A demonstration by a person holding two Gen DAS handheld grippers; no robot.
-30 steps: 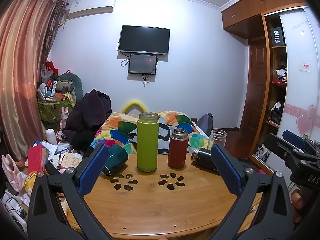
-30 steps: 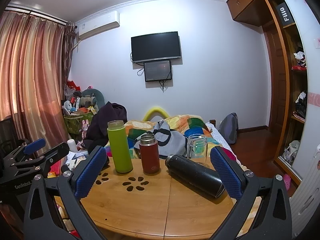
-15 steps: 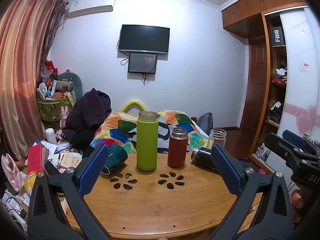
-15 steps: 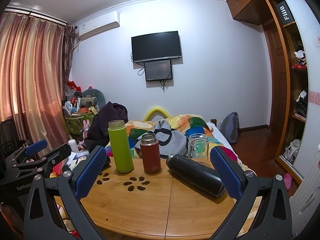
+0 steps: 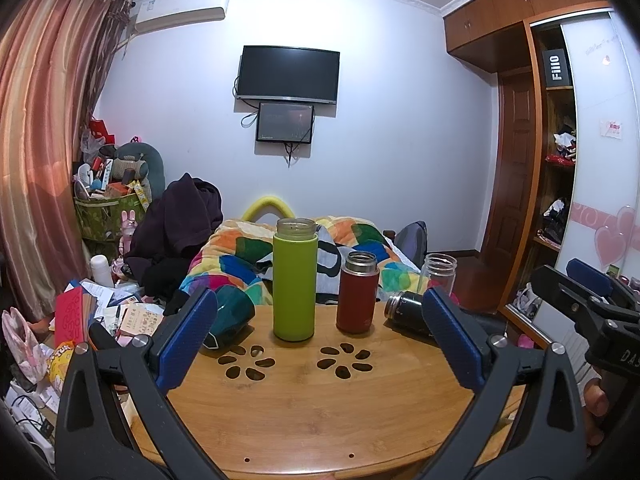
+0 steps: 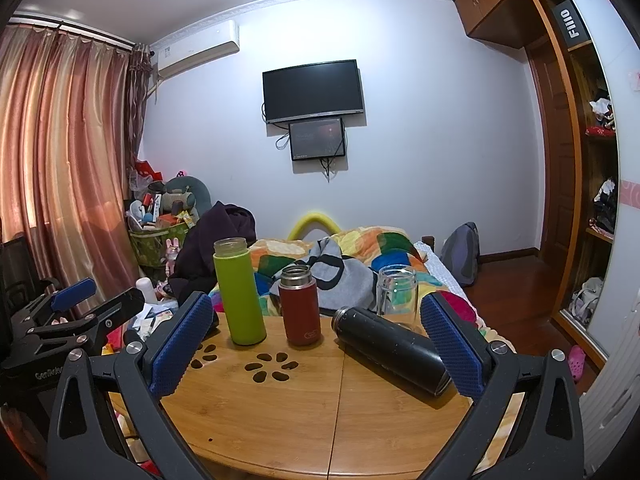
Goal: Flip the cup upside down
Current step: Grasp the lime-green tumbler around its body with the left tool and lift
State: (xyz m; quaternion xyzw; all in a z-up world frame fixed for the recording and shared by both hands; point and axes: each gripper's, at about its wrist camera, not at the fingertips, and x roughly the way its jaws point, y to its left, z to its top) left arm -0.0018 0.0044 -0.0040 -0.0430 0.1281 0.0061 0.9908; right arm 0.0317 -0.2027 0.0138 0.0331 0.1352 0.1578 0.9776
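On the round wooden table stand a tall green cup and a shorter red cup, both upright and open-topped. A black cup lies on its side at the right, and a clear glass jar stands behind it. A dark teal cup lies on its side at the left. The green cup and red cup also show in the right wrist view. My left gripper is open and empty, short of the cups. My right gripper is open and empty, its right pad near the black cup.
A bed with a colourful quilt lies behind the table. Clutter and papers fill the floor at the left. A wardrobe stands at the right. The table has flower-shaped cut-outs.
Both views have shifted only slightly; the right gripper has edged a little toward the table. Nothing was taken hold of.
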